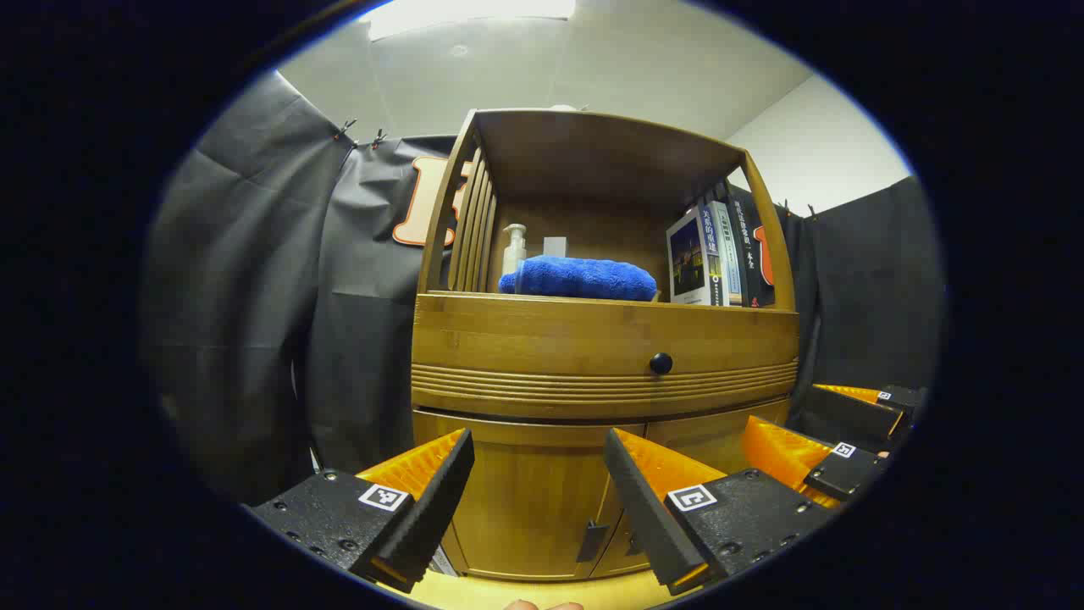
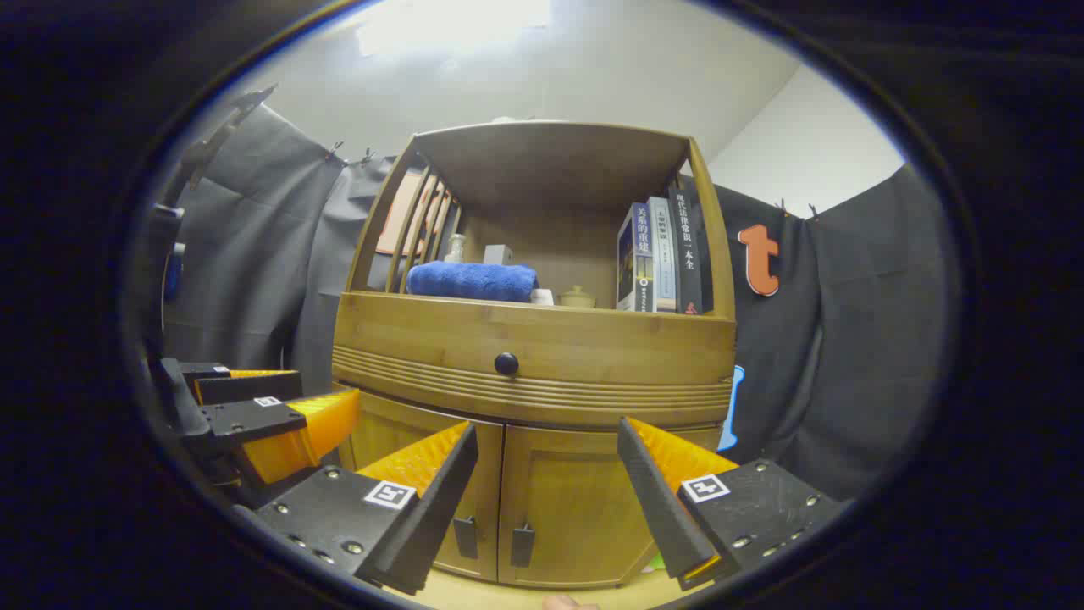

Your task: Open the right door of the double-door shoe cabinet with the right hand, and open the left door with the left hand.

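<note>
At the bottom of the right gripper view, the right gripper is seen with its jaws spread wide and nothing held between them; the same holds for the left gripper at the bottom of the left gripper view — wide apart, empty. At the lower left edge of the right gripper view the left gripper is also seen, near the cabinet's left corner but apart from it.

Just beyond the fingers, low in the centre of both views, the shoe cabinet is faced. Its two doors are both closed, the right door and the left door meeting at a central seam. Two small dark handles are set low beside that seam: the right handle and the left handle.

Neither door has been touched, so the approach for the first step is judged to be in hand. Next, the right gripper would need to be lowered and advanced until the right handle lies between its fingers, then closed and drawn back along the door's arc.

Higher up, a drawer knob is seen mid-frame, and above it an open shelf with a blue towel and books.
</note>
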